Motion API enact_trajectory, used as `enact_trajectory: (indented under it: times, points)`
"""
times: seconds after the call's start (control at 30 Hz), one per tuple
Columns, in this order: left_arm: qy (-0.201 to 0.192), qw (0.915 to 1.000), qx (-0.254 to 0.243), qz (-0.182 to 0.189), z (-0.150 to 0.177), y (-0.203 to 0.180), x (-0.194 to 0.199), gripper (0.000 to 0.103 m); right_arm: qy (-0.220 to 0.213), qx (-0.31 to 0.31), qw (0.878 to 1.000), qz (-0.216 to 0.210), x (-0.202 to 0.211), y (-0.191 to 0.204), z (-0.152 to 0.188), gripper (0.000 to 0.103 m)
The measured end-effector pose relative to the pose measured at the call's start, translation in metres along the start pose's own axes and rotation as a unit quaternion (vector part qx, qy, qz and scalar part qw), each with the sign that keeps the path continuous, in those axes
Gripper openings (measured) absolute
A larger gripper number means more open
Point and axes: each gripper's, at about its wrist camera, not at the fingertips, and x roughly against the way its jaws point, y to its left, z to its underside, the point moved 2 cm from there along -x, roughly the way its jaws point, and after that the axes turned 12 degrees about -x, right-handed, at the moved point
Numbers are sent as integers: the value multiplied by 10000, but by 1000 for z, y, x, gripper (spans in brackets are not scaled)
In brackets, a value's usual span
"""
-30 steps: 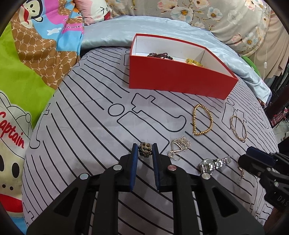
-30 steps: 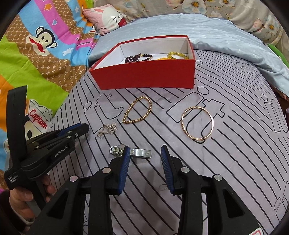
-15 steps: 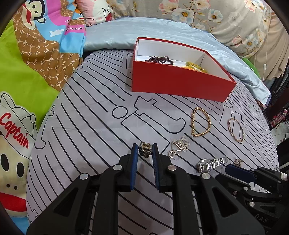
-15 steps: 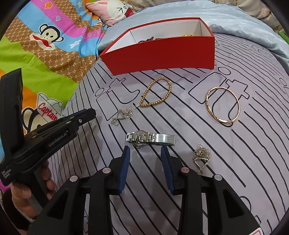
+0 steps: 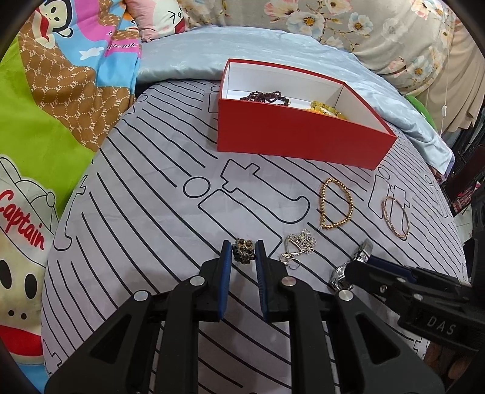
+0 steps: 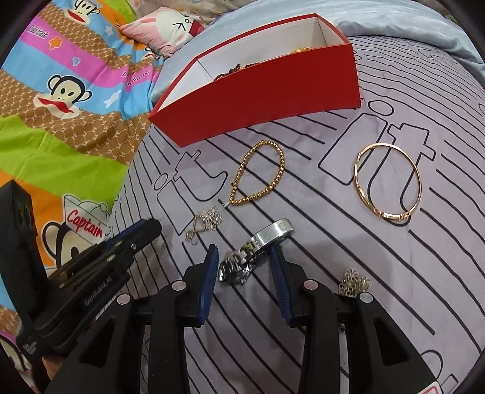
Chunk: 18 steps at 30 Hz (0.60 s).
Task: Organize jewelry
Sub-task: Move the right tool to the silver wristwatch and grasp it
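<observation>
A red box (image 5: 297, 142) with white inside holds a dark bead string (image 5: 266, 97) and yellow beads (image 5: 324, 107). My left gripper (image 5: 242, 253) is shut on a dark flower-shaped brooch (image 5: 242, 251). My right gripper (image 6: 244, 260) is open, its fingers on either side of a silver watch (image 6: 257, 248) that lies on the sheet. On the sheet lie a gold bead bracelet (image 6: 257, 172), a rose-gold bangle (image 6: 388, 181), a silver flower pendant (image 6: 206, 221) and a small silver flower piece (image 6: 354, 283).
The grey striped bedsheet (image 5: 136, 212) covers the bed. A colourful cartoon quilt (image 5: 45, 106) lies at the left, a pale blue blanket (image 5: 188, 57) and floral pillows (image 5: 348, 24) behind the box. The box (image 6: 260, 91) stands just beyond the loose jewelry.
My right gripper has moved left and forward from beside the watch until its fingers straddle it. The left gripper still holds the brooch and has risen slightly.
</observation>
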Motion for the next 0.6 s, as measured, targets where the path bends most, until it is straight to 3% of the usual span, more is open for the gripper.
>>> enact_trajectory:
  times: [0.17,0.3,0.47,0.6]
  points:
    - [31,10000,-9,3,1,0,-3,15,-106,122,9995,278,-4,7,-9,33]
    - [35,10000,6,10,1,2,-4,15,-138,156,9988,446,-8,8,-15,18]
    - [23,10000,26,10,0,4,-3,15,-172,148,9988,424,-4,5,-18,11]
    - [-27,10000,65,9,-3,7,3,15,-288,165,9993,192,14,7,-19,11]
